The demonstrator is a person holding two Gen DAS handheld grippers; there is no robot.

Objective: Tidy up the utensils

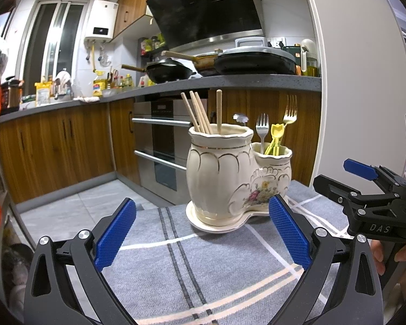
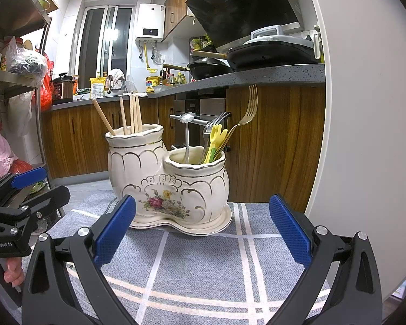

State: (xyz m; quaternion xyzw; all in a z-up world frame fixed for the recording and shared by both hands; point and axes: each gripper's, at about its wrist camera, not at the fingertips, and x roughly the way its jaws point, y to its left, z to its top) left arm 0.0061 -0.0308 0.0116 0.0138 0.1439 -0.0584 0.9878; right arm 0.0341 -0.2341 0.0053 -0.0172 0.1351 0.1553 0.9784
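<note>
I see nothing between my spread, empty left tongs (image 1: 201,234) and right tongs (image 2: 202,233) and the cream floral holder (image 2: 170,187) on the grey-clothed tabletop (image 2: 203,265); chopsticks (image 2: 130,115) in its taller pot, forks (image 2: 230,124) in the lower

Glossy ceramic holder (image 2: 170,187), wooden chopsticks (image 2: 127,116), woven cloth mat (image 2: 203,265)

Both handheld grippers: black plastic linkage frames, silver screw heads at pivots, blue knurled pads. Left gripper (image 1: 203,233) stamped "GenRobot.AI"; right gripper (image 2: 203,233) stamped "DAS", 3 o'clock in left view.
</note>
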